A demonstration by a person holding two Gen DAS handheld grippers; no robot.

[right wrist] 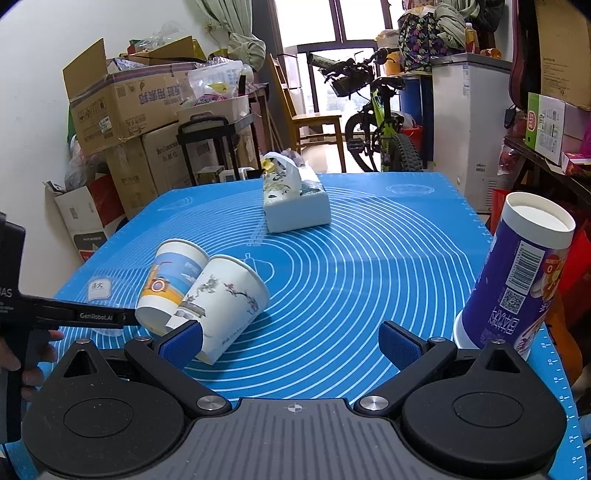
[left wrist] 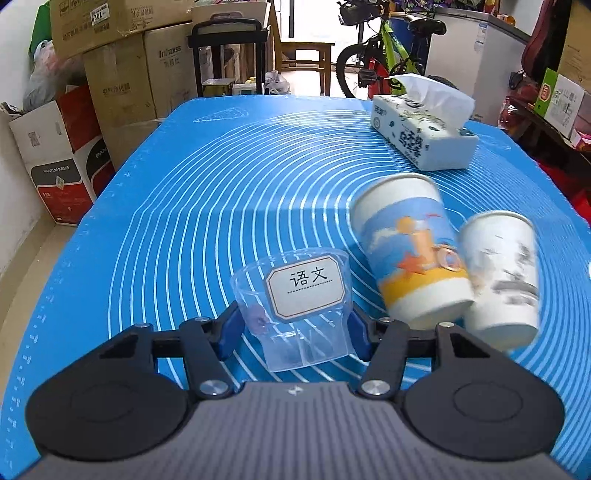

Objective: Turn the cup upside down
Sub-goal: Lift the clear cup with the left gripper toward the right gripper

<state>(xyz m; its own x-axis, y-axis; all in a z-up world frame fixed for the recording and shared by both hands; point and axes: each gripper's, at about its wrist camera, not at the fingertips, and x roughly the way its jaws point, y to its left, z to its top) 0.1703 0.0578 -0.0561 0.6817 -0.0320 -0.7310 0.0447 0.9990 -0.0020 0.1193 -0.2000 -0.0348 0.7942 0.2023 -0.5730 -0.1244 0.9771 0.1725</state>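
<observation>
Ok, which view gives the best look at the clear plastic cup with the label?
The left wrist view. The clear cup sits upright between the left gripper's blue pads, its label readable. In the right wrist view only the label stands out, small at the far left; the cup's transparent body is barely discernible.

We are in a lived-in home room that doubles as storage. Along the left of the frame, stacked cardboard boxes (right wrist: pixel 129 107) lean against a white wall. At top centre, a wooden chair (right wrist: pixel 314 122) stands before tall windows (right wrist: pixel 332 22) with a curtain (right wrist: pixel 229 26) beside them, and a green children's bicycle (right wrist: pixel 380 122) is parked next to a white chest freezer (right wrist: pixel 469 122) at upper right. In the middle, a blue baking mat (right wrist: pixel 369 266) covers the counter, carrying a tissue box (right wrist: pixel 295 206).
</observation>
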